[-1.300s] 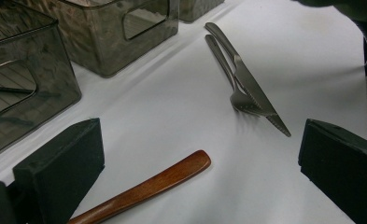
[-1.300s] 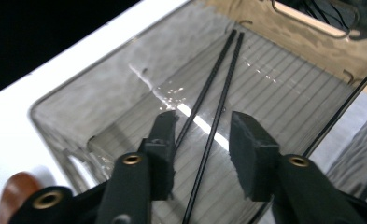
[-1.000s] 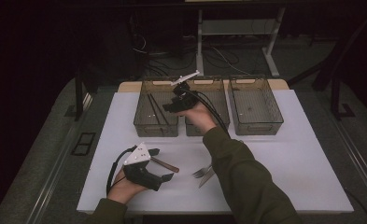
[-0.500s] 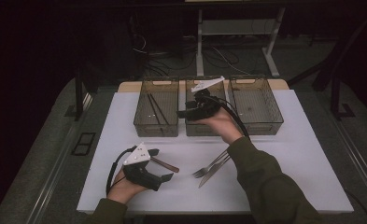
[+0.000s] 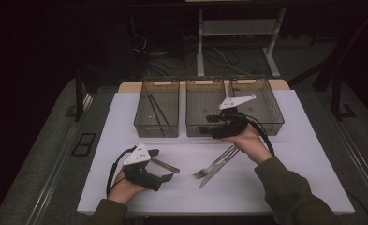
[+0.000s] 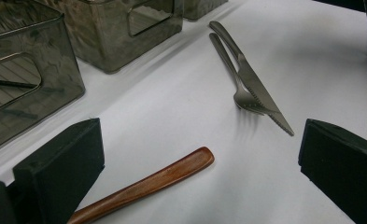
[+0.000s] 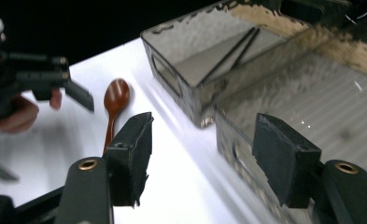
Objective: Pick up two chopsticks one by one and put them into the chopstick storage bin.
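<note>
A wooden spoon lies on the white table near the front left. My left gripper rests open on the table with the spoon's handle between its wide jaws, not touching either. A steel fork and knife lie side by side at the centre front; the left gripper view shows the fork and knife ahead. My right gripper hovers open and empty before the middle bin. Two black chopsticks lie in the left bin.
Three smoky clear bins stand in a row at the back; the right bin holds nothing I can see. In the right gripper view the left bin and spoon lie ahead. The table's right side is bare.
My right gripper has moved from over the left bin rightward and toward the person, now low in front of the middle bin. The left gripper has stayed put.
</note>
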`<action>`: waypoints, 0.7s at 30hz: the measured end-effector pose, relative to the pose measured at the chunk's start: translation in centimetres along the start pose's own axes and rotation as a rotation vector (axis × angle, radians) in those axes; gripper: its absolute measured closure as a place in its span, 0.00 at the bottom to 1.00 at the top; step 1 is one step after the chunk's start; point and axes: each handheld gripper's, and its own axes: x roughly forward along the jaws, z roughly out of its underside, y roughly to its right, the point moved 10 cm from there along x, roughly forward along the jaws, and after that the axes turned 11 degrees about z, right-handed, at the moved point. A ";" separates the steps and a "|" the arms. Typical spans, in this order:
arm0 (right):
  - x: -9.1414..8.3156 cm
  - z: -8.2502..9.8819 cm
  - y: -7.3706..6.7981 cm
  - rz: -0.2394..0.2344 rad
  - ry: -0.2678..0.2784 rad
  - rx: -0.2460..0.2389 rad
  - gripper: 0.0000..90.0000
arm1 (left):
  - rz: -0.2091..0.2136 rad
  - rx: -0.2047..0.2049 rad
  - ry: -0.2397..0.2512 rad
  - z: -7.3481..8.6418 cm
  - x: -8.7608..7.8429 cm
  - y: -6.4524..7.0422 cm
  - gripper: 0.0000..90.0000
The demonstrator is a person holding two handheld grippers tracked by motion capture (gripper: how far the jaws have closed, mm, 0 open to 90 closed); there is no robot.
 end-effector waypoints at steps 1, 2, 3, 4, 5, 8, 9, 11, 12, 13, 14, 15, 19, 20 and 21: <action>-0.3 0.4 0.1 0.001 0.000 0.005 0.41 | -0.002 0.000 0.006 -0.1 0.0 0.0 0.00; -0.8 1.0 0.3 0.003 -0.001 0.011 0.40 | -0.005 -0.002 0.008 -0.1 -0.1 0.0 0.00; -1.1 1.5 0.5 0.004 -0.001 0.013 0.40 | -0.006 -0.002 0.007 -0.1 -0.1 0.0 0.00; -1.3 1.8 0.6 0.006 0.003 0.017 0.40 | -0.008 -0.001 0.003 0.0 -0.1 0.0 0.00; -1.8 2.3 0.7 0.003 0.007 0.024 0.40 | -0.009 -0.001 -0.001 0.0 -0.1 0.0 0.00; -2.7 3.4 0.9 0.009 0.015 0.028 0.39 | -0.013 0.002 -0.004 0.0 0.0 0.0 0.00; -3.0 3.7 1.0 0.010 0.018 0.032 0.39 | -0.014 0.002 -0.005 0.0 0.0 0.0 0.00; -3.6 4.3 1.2 0.018 0.023 0.037 0.39 | -0.016 0.001 -0.004 0.0 0.0 0.0 0.00; -3.8 4.6 1.3 0.019 0.022 0.036 0.39 | -0.017 0.000 -0.003 0.0 0.0 0.0 0.00; -4.0 5.0 1.4 0.023 0.021 0.034 0.38 | -0.017 0.001 -0.008 0.0 0.0 0.0 0.00; -4.2 5.3 1.5 0.027 0.017 0.036 0.38 | -0.017 0.003 -0.010 0.0 0.0 0.0 0.00; -4.4 5.6 1.6 0.028 0.018 0.035 0.38 | -0.016 0.005 -0.010 0.0 0.0 0.1 0.00; -5.3 7.0 2.1 0.049 0.017 0.041 0.38 | -0.015 0.003 -0.006 0.0 0.0 0.0 0.00; -5.4 7.3 2.2 0.054 0.018 0.040 0.38 | -0.015 0.004 -0.004 0.0 0.0 0.0 0.00; -5.6 7.6 2.3 0.058 0.019 0.042 0.37 | -0.014 0.005 -0.004 0.0 0.0 0.0 0.00</action>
